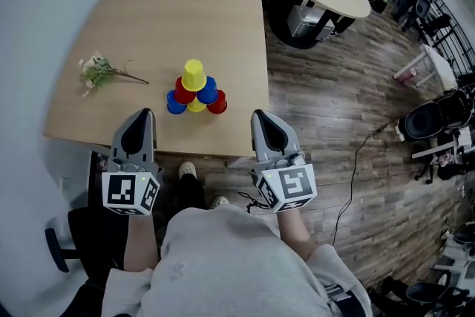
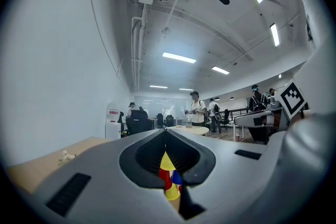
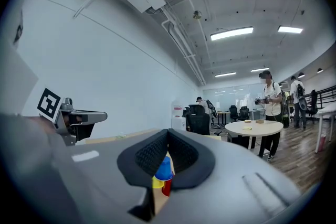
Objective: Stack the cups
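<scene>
On the table (image 1: 163,18), cup pyramid (image 1: 195,91) stands apex up, mouths down; L gripper (image 1: 142,115) & R gripper (image 1: 262,116) closed, empty.

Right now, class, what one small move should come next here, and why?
Probably open the jaws of the right gripper and ease toward the yellow plastic cup on top of the pyramid. That gripper and the left gripper are shut, empty and short of the pyramid, and only that top cup is free to lift.

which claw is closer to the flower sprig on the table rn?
Left. The left claw is at the near edge of the table, just right of the flower sprig; the right claw is farther right, beyond the cup pyramid.
</scene>
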The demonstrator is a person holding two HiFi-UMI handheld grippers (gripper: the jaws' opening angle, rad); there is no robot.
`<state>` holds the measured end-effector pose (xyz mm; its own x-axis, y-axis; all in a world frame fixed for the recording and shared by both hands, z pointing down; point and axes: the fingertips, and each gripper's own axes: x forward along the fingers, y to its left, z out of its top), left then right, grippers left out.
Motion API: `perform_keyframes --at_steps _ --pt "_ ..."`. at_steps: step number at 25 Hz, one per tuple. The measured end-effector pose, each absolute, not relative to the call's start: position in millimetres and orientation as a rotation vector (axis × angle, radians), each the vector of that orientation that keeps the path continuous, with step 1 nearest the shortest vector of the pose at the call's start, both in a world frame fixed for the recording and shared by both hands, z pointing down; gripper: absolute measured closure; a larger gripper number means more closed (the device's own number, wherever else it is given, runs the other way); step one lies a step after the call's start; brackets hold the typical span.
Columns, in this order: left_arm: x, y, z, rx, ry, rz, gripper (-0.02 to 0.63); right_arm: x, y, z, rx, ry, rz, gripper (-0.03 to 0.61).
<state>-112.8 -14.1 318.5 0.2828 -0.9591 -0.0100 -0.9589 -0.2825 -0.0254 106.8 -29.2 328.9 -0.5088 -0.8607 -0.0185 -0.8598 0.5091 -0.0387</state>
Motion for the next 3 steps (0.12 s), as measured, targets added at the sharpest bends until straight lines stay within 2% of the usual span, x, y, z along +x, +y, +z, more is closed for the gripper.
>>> perform_keyframes --at_steps 3 --pt "-114.4 -13.6 320.3 -2.486 1.877 -0.006 0.606 106.0 -28.0 329.6 -1.537 2.700 -0.038 0.566"
